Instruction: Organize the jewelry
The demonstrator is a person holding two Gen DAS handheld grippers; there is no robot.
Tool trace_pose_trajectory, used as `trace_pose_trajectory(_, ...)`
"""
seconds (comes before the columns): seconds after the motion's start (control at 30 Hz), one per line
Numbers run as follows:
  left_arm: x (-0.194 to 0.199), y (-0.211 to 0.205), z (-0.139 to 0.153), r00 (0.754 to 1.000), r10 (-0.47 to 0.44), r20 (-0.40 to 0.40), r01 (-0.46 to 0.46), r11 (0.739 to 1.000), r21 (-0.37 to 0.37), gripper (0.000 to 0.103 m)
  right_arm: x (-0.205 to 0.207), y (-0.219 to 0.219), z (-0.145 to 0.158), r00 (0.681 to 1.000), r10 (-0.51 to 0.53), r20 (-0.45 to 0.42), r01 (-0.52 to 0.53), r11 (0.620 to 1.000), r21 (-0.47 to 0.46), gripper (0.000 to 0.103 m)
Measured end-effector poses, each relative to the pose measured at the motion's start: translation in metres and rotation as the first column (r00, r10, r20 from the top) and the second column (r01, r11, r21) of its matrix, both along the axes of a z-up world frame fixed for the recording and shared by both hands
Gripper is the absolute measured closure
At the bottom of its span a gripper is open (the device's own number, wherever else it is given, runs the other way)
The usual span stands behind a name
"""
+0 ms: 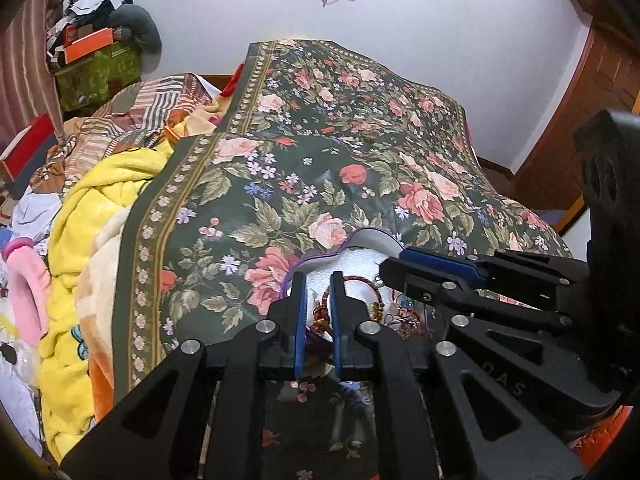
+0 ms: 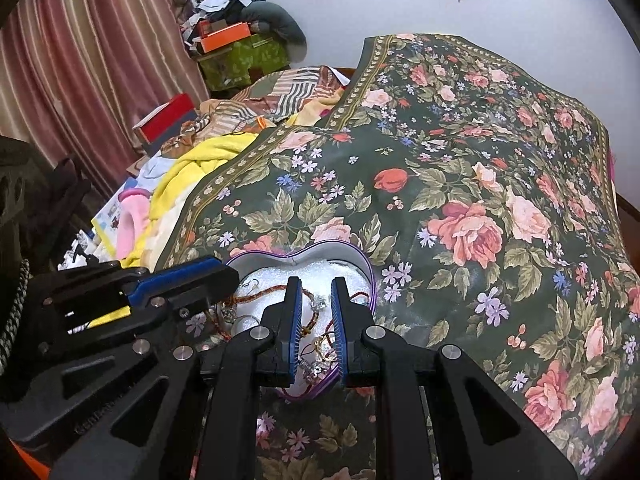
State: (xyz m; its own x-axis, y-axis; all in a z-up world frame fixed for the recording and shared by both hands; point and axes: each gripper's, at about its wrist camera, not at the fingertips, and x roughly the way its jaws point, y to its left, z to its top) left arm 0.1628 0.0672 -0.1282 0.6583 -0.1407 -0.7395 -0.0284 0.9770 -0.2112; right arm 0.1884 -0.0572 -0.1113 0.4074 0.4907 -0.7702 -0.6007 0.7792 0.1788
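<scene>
On the left, the left gripper (image 1: 319,300) hangs over the near-left part of the heart-shaped tin (image 2: 362,264), which sits on the floral bedspread (image 2: 460,184); its jaws stand a little apart with nothing pinched between them, a red beaded bracelet (image 1: 360,280) showing just past the tips. To the right, the right gripper (image 2: 316,304) hovers over the tangled jewelry (image 2: 320,350) on the tin's white foam lining, jaws likewise parted and empty. The step looks like picking a piece out of the tin; the next move calls for lowering one gripper onto a single strand and closing without snagging its neighbours.
</scene>
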Motion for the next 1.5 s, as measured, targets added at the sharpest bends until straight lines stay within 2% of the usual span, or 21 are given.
trace_pose_trajectory(0.1, -0.003, 0.004, 0.004, 1.000, 0.010, 0.007, -0.010, 1.000, -0.004, 0.084, 0.001, -0.002, 0.001, 1.000, -0.007, -0.012, 0.007, 1.000, 0.002, 0.085)
trace_pose_trajectory(0.27, -0.010, 0.005, 0.016, 0.999, 0.018, 0.030, -0.018, 1.000, 0.012, 0.084, 0.001, -0.007, 0.010, 1.000, -0.018, -0.013, 0.018, 1.000, 0.018, 0.083)
trace_pose_trajectory(0.57, -0.035, -0.004, 0.061, 0.991, 0.014, 0.132, -0.020, 0.999, 0.049, 0.083, -0.018, -0.033, 0.062, 0.993, -0.068, 0.097, 0.060, 0.995, 0.084, 0.083)
trace_pose_trajectory(0.8, -0.069, -0.016, 0.107, 0.968, 0.013, 0.249, -0.031, 0.997, 0.070, 0.083, -0.050, -0.055, 0.110, 0.969, -0.114, 0.220, 0.079, 0.983, 0.165, 0.083)
trace_pose_trajectory(0.97, -0.104, -0.032, 0.144, 0.933, 0.011, 0.358, -0.052, 0.993, 0.106, 0.083, -0.084, -0.069, 0.142, 0.934, -0.147, 0.324, 0.077, 0.972, 0.221, 0.083)
trace_pose_trajectory(1.07, -0.129, -0.041, 0.164, 0.903, 0.010, 0.429, -0.071, 0.990, 0.126, 0.082, -0.103, -0.077, 0.156, 0.913, -0.166, 0.373, 0.073, 0.966, 0.250, 0.083)
trace_pose_trajectory(1.27, -0.174, -0.054, 0.191, 0.840, 0.027, 0.541, -0.132, 0.979, 0.157, 0.070, -0.135, -0.090, 0.174, 0.873, -0.202, 0.445, 0.073, 0.954, 0.290, 0.083)
trace_pose_trajectory(1.4, -0.197, -0.060, 0.199, 0.811, 0.038, 0.584, -0.167, 0.972, 0.168, 0.056, -0.151, -0.094, 0.181, 0.857, -0.214, 0.469, 0.068, 0.949, 0.308, 0.082)
trace_pose_trajectory(1.43, -0.201, -0.061, 0.200, 0.806, 0.043, 0.591, -0.176, 0.970, 0.168, 0.055, -0.154, -0.094, 0.181, 0.853, -0.216, 0.476, 0.069, 0.949, 0.308, 0.081)
trace_pose_trajectory(1.5, -0.207, -0.061, 0.201, 0.802, 0.052, 0.595, -0.186, 0.969, 0.165, 0.052, -0.159, -0.096, 0.180, 0.844, -0.225, 0.486, 0.075, 0.948, 0.309, 0.063)
